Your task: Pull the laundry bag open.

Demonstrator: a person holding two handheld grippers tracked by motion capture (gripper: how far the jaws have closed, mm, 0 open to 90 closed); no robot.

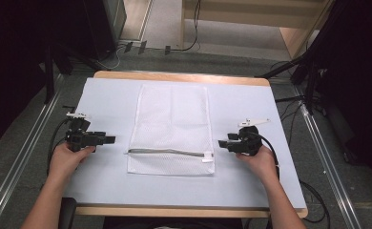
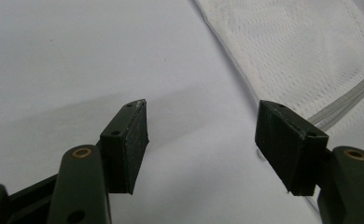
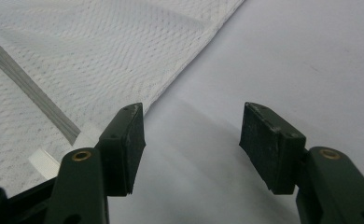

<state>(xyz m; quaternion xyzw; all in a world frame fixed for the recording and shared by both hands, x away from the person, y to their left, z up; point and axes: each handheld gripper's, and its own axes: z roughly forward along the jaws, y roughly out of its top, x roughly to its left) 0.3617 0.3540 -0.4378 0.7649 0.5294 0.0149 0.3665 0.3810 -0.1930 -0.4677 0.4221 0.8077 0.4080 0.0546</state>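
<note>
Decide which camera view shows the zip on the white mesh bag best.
The high view: the zip runs whole across the mesh bag. The left gripper view catches one end; the right gripper view shows the other end and its tab.

We've got a wooden counter (image 1: 184, 76) with a pale blue mat (image 1: 251, 109) on top, grey carpet floor (image 1: 31, 143) all round, metal rails (image 1: 17, 162) down both sides, cables (image 1: 193, 28) trailing behind, and light wood furniture (image 1: 270, 14) at the back.

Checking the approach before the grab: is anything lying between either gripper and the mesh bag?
Nothing visible. The left gripper and right gripper flank the mesh bag, jaws open, with bare table cover between each and the bag's edge. The zipper end lies close to the right gripper.
</note>
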